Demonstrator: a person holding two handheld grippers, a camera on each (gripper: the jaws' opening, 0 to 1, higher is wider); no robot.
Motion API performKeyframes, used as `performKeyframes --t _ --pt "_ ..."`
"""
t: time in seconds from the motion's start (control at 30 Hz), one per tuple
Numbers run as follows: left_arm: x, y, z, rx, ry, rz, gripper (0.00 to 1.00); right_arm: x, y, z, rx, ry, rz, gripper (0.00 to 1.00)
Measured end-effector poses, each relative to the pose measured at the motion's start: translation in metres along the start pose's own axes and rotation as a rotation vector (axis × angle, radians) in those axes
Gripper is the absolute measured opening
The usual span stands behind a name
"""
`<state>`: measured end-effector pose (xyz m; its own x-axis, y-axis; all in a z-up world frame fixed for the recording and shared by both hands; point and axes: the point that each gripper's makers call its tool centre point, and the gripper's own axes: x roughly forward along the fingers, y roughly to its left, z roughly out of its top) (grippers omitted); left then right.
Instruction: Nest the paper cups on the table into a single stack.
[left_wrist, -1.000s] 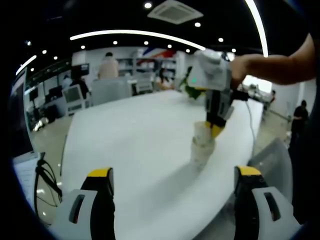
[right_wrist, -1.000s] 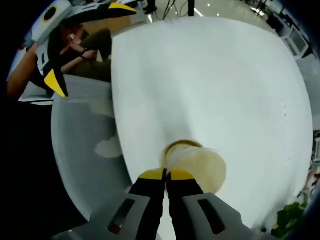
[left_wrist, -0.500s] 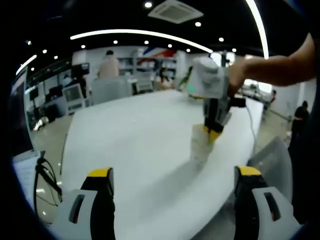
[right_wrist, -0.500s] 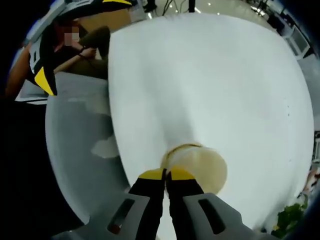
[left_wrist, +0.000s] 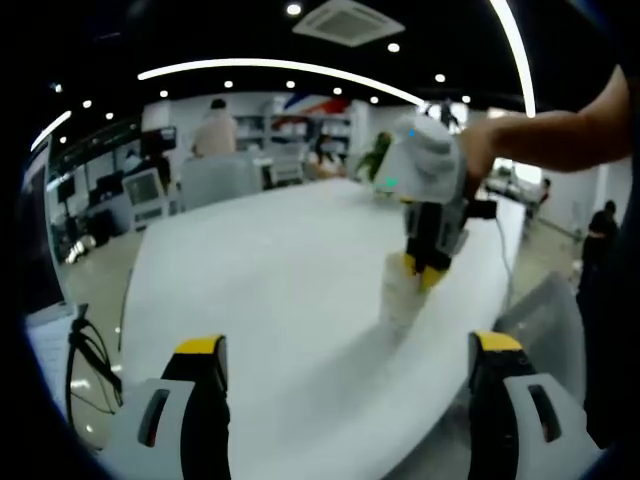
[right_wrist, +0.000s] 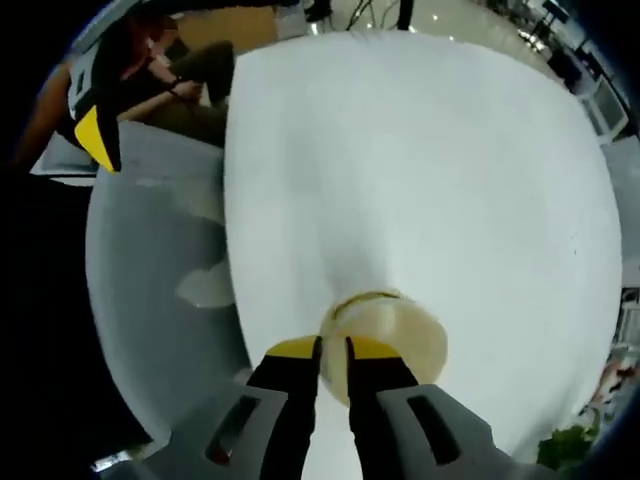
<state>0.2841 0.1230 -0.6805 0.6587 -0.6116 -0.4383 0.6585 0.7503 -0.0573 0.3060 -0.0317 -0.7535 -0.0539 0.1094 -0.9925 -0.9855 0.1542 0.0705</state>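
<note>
Over on the left, we hold the left claw (left_wrist: 348, 365) low above the near edge of the white oval worktop (left_wrist: 260, 270), its yellow-tipped jaws spread wide apart with nothing between them. Further right in the left gripper view, the stack of white paper cups (left_wrist: 402, 295) stands upright on the worktop — the right claw (left_wrist: 425, 270) comes down on it from above, a hand (left_wrist: 475, 150) gripping its grey body. From the right gripper view we look down into the top cup's round rim (right_wrist: 385, 330); the right claw's (right_wrist: 333, 348) jaws sit at the near edge of that rim with a narrow gap between them — we cannot tell whether they pinch it.
</note>
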Motion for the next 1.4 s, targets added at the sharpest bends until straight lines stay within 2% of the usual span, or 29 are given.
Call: performKeyframes --t 0.07,0.13,0.23,0.3,0.33,0.4,0.53,0.63,0.8,0.9,0.97,1.1,1.13,1.2,1.23,1.4 --pt "0.000 0.001 0.000 0.005 -0.002 0.004 0.99 -0.005 -0.003 0.002 -0.026 -0.018 -0.014 0.13" --pt "0.000 0.007 0.001 0.022 -0.010 0.035 0.99 -0.012 -0.004 0.000 -0.025 -0.019 -0.015 0.15" --pt "0.001 0.009 0.001 0.029 0.001 0.021 0.99 -0.026 -0.009 0.003 -0.029 -0.059 -0.028 0.18" --pt "0.002 0.011 0.005 0.036 -0.007 0.014 0.99 -0.038 -0.014 0.006 -0.033 -0.111 -0.047 0.23" --pt "0.002 0.011 0.007 0.039 -0.013 0.009 0.99 -0.046 -0.019 0.010 -0.038 -0.163 -0.072 0.28" --pt "0.004 0.010 0.014 0.039 -0.031 -0.009 0.99 -0.058 -0.024 0.012 -0.027 -0.219 -0.092 0.35" --pt "0.009 0.011 0.023 0.056 -0.055 -0.027 0.99 -0.086 -0.030 0.013 0.021 -0.361 -0.107 0.39" --pt "0.012 0.009 0.033 0.051 -0.101 -0.046 0.99 -0.101 -0.033 0.006 0.034 -0.433 -0.140 0.45" --pt "0.018 0.015 0.041 0.023 -0.151 -0.034 0.99 -0.119 -0.040 -0.017 0.093 -0.563 -0.208 0.47" --pt "0.020 0.014 0.041 0.016 -0.159 -0.036 0.99 -0.123 -0.041 -0.030 0.139 -0.627 -0.230 0.52" --pt "0.022 0.012 0.041 0.030 -0.170 -0.031 0.99 -0.125 -0.039 -0.037 0.177 -0.694 -0.246 0.52" --pt "0.027 0.009 0.034 0.008 -0.156 -0.032 0.99 -0.120 -0.029 -0.047 0.189 -0.799 -0.256 0.55" --pt "0.028 0.009 0.032 0.011 -0.146 -0.027 0.99 -0.120 -0.027 -0.046 0.171 -0.838 -0.267 0.57" --pt "0.030 0.009 0.027 0.032 -0.135 -0.013 0.99 -0.121 -0.029 -0.045 0.216 -0.944 -0.297 0.65" --pt "0.031 0.008 0.026 0.033 -0.135 -0.013 0.99 -0.120 -0.027 -0.045 0.213 -0.975 -0.295 0.66" --pt "0.033 0.011 0.019 0.064 -0.125 0.019 0.99 -0.104 -0.030 -0.059 0.264 -1.042 -0.332 0.70"
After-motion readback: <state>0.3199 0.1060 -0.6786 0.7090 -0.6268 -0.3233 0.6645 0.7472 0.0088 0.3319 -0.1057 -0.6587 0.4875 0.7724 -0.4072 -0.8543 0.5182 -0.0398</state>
